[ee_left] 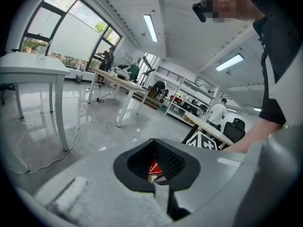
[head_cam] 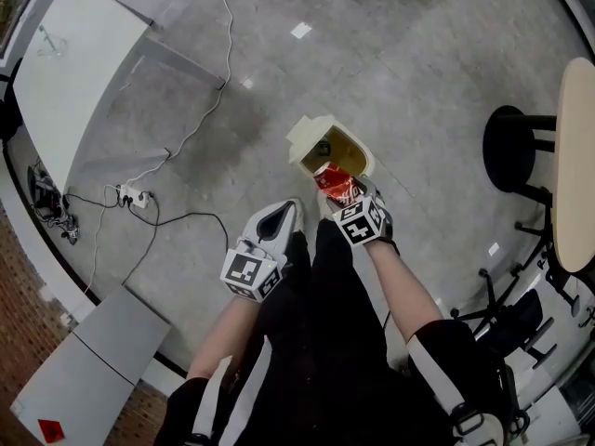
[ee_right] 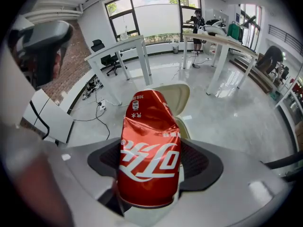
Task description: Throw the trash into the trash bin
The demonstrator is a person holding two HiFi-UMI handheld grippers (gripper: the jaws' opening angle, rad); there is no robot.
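Open bin [head_cam: 351, 149], contents unclear, crushed can [head_cam: 336, 183] at rim

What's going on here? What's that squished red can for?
A person is standing with a gripper in each hand. The right gripper is clamped on a crushed red can and holds it by the near edge of the open trash bin on the floor. The left gripper is empty, with its jaws together, off to the side. The can has not been dropped in yet.
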